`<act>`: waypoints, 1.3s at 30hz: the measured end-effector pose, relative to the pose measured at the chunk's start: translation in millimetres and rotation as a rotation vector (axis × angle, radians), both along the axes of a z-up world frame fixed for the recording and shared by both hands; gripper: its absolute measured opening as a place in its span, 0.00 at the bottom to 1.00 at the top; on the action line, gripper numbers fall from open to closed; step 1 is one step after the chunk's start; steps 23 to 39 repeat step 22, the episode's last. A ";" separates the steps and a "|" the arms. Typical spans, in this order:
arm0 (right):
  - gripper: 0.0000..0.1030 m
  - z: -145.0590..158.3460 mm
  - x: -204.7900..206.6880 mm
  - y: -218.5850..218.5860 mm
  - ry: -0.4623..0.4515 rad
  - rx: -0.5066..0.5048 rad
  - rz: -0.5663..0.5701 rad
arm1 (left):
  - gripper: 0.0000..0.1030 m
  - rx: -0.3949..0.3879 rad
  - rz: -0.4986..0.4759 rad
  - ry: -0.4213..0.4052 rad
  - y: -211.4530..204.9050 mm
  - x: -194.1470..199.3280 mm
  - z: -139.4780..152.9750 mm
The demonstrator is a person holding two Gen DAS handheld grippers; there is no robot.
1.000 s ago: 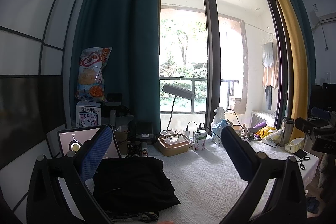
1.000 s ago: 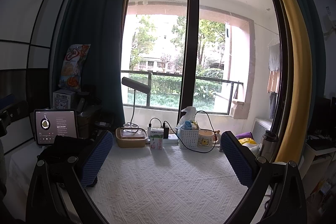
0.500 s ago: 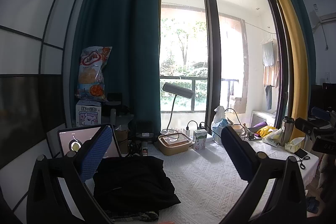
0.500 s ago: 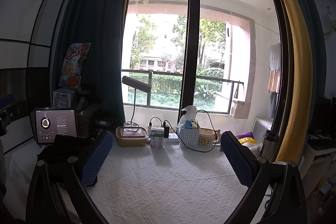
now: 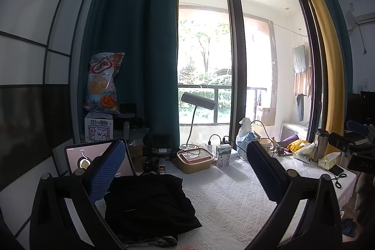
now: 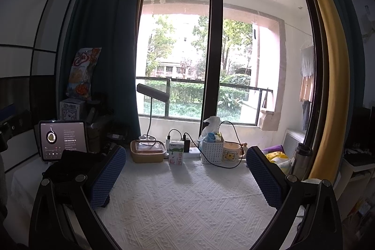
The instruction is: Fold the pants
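Pants (image 5: 150, 203), black, lay in a folded-looking heap at 7 o'clock on the white tablecloth (image 5: 234, 198), w/ the tablet (image 5: 79, 158) just behind. Left gripper (image 5: 185, 170) & right gripper (image 6: 185, 173) both gaped, empty. Likely soft, light, floppy; best pinched at a hem or waistband edge.
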State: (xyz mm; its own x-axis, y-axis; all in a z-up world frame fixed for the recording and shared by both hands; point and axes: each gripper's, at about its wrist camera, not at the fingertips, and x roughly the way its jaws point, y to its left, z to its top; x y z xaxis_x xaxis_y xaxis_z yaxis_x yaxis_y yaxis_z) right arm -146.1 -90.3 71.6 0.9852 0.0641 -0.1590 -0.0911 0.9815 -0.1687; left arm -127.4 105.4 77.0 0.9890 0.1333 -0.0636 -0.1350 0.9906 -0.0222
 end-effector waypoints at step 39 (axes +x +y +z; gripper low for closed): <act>1.00 -1.0 -1.2 2.9 0.003 -0.007 0.009 | 0.99 -0.011 0.014 0.030 4.9 2.3 -5.7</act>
